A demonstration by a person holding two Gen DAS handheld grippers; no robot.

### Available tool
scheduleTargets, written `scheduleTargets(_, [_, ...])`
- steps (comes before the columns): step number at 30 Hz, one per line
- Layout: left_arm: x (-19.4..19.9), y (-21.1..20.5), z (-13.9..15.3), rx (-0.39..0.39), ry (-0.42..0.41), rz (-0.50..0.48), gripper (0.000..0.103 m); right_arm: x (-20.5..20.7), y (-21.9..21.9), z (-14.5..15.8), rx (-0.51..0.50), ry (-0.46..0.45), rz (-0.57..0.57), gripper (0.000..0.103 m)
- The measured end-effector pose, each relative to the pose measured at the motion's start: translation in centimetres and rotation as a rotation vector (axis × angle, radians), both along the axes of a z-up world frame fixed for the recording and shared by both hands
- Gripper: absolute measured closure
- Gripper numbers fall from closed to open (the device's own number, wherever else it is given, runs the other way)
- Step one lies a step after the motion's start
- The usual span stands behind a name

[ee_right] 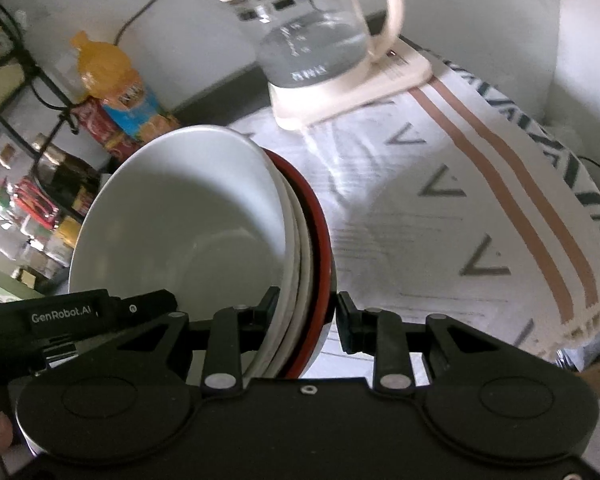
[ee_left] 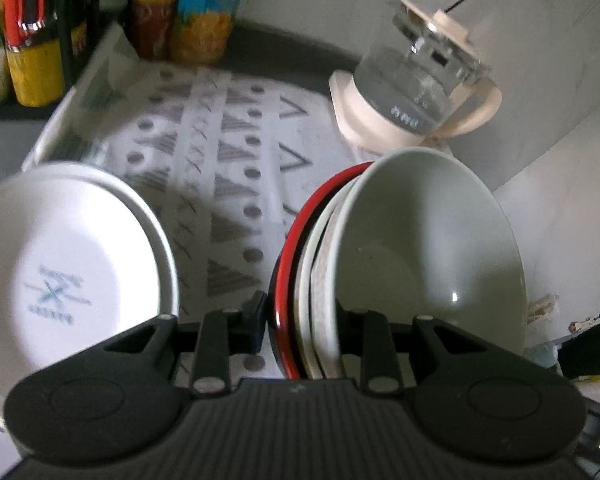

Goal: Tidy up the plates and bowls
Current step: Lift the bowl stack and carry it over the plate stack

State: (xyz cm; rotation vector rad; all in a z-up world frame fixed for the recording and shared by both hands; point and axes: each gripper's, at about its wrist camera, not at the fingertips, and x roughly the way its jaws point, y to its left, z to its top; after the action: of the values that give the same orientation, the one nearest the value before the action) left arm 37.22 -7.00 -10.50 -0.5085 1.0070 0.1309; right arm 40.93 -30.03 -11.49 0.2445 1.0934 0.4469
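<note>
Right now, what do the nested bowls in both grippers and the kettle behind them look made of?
The white bowl looks like glazed ceramic: smooth, with a sharp glint. The red-rimmed bowl is glossy, lacquered plastic or glazed ceramic; I cannot tell which. The kettle has a clear, glass-like body with printed marks, on a matte cream base that looks plastic.

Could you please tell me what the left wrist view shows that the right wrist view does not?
Only the left wrist view shows the separate white ceramic plate with a blue stamp and the red-capped yellow bottle.

Only the right wrist view shows the brown-striped edge of the patterned cloth and the wire shelf rack.

Both show the stack of nested bowls with a red-rimmed outer one, gripped at its rim by each hand-held gripper, plus the glass kettle on a cream base.
</note>
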Motion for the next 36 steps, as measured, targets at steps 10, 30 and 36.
scheduleTargets(10, [-0.9, 2.6, 2.4, 0.030, -0.041, 0.048, 0.076, 0.2, 2.7, 1.9, 0.033, -0.046, 0.060, 0.074])
scheduleTargets(30, [-5.4, 8.8, 3.4, 0.042, -0.057, 0.204, 0.076, -1.6, 10.2, 3.0, 0.045, -0.072, 0.218, 0.074])
scheduleTargets(36, [-6.9, 10.8, 3.0, 0.036, -0.043, 0.253, 0.076, -2.4, 12.5, 2.5, 0.042, -0.062, 0.266, 0.074])
